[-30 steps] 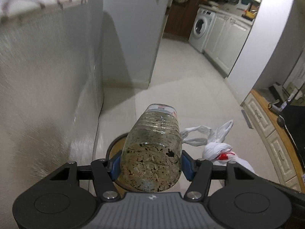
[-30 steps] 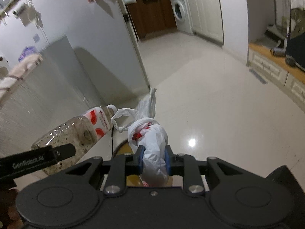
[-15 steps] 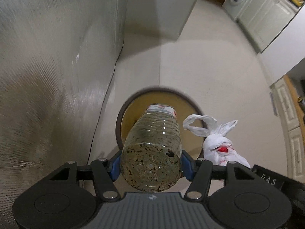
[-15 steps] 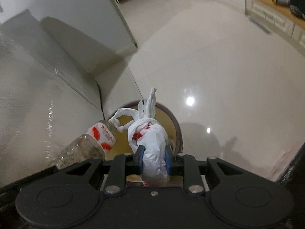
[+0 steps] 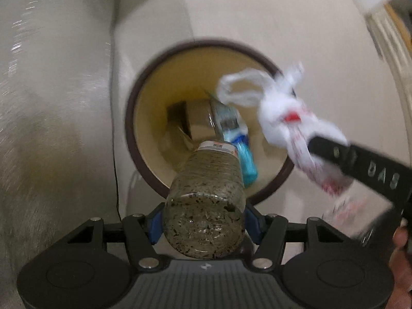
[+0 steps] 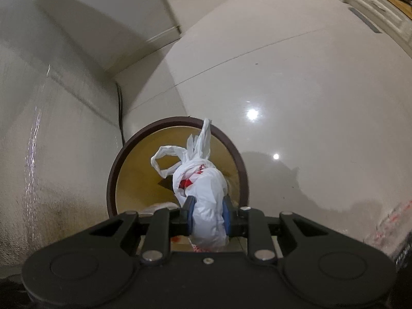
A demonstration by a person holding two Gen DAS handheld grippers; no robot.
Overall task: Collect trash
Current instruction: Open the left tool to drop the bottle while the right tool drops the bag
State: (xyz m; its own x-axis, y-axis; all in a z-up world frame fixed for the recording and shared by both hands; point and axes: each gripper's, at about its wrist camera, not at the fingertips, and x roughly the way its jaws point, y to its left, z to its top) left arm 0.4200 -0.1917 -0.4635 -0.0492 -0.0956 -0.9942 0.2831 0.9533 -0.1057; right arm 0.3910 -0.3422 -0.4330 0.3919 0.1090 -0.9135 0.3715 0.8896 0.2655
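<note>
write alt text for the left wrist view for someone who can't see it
The left gripper holds a clear plastic bottle flecked with dark residue, neck down over a round brown-rimmed bin with a yellow interior that already contains trash. At right, the right gripper holds a knotted white plastic bag with red print over the rim.

Bottle (image 5: 206,195) & bag (image 6: 203,193) above bin (image 6: 113,177)

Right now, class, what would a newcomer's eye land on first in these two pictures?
The grimy clear bottle gripped in the left tongs, pointing down into the round bin. Beside it, the knotted white bag with red print, clamped in the right tongs over the same bin, which already holds rubbish.
</note>
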